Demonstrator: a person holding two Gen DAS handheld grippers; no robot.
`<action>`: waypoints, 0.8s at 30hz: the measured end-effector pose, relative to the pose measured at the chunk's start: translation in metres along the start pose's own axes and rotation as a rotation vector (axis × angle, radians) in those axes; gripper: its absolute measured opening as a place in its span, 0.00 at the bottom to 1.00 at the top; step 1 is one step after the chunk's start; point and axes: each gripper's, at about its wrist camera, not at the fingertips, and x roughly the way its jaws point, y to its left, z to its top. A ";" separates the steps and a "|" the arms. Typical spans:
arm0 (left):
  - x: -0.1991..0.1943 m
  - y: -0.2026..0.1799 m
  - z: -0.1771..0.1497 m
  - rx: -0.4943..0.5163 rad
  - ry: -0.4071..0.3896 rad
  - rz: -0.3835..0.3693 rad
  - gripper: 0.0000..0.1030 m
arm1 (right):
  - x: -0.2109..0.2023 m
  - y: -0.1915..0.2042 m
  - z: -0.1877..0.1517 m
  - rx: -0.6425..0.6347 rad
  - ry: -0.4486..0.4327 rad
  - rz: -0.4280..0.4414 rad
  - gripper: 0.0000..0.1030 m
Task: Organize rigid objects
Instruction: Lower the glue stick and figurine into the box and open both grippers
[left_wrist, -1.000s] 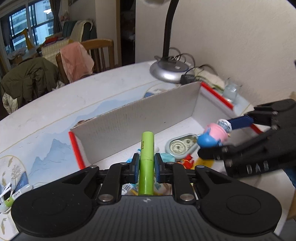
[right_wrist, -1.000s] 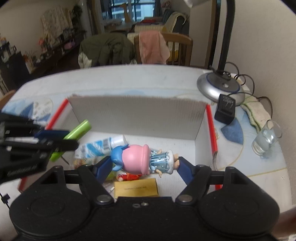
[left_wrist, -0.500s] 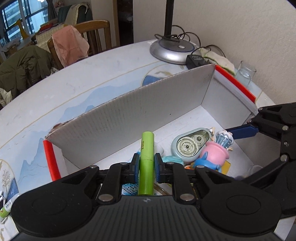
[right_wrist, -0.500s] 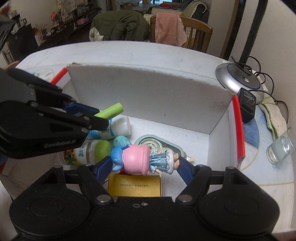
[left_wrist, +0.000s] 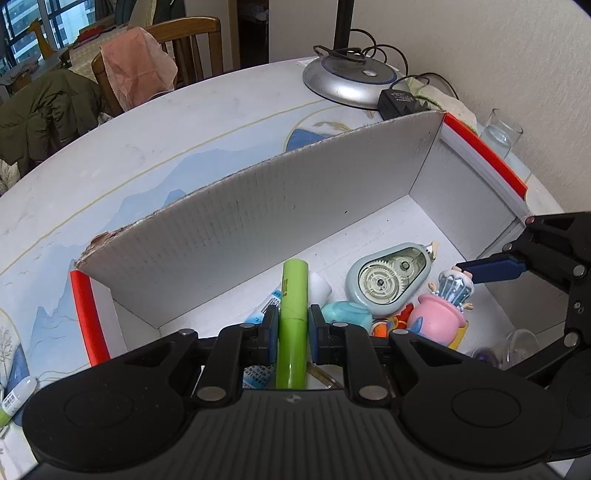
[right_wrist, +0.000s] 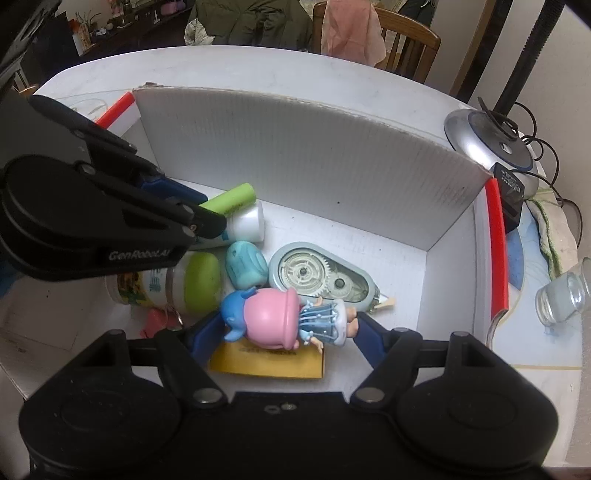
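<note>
Two rigid objects are held over the open white corrugated-plastic box with red edge strips (right_wrist: 303, 147). The lime-green plastic cylinder (left_wrist: 293, 321) sits lengthwise between the pads of the left gripper (left_wrist: 291, 326), whose jaws are nearly closed on its narrow body. The toy figurine with a pink hat and blue striped dress (right_wrist: 288, 319) lies crosswise in the right gripper (right_wrist: 286, 334), whose jaws stand wide and bear on its two ends.

Both objects hang just above items already in the box: a pale blue tape dispenser with visible gears (right_wrist: 321, 275), a teal rounded case (right_wrist: 245, 264), a white bottle with a green cap (right_wrist: 173, 282), a white tube (right_wrist: 242, 225) and a yellow flat carton (right_wrist: 267, 360).

Hazards:
- The figurine is gripped at its ends only, on rounded surfaces; it may rotate or slip out early.
- On release it would probably land on the carton or the dispenser and roll.
- The cylinder is round and may roll on the tube beneath it.
- The two grippers work close together; a sideways motion may cause a collision.
- The clear glass tumbler of water (right_wrist: 563, 297) stands near the box's right wall; a wide withdrawal may tip it.
</note>
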 end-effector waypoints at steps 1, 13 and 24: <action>0.000 -0.001 0.000 0.001 0.000 0.002 0.15 | 0.000 0.000 0.000 0.000 0.000 -0.001 0.74; -0.014 0.005 -0.012 -0.043 -0.008 -0.039 0.20 | -0.022 -0.002 -0.003 0.042 -0.073 0.004 0.80; -0.067 0.013 -0.030 -0.068 -0.135 -0.077 0.52 | -0.066 0.007 -0.017 0.082 -0.167 0.017 0.82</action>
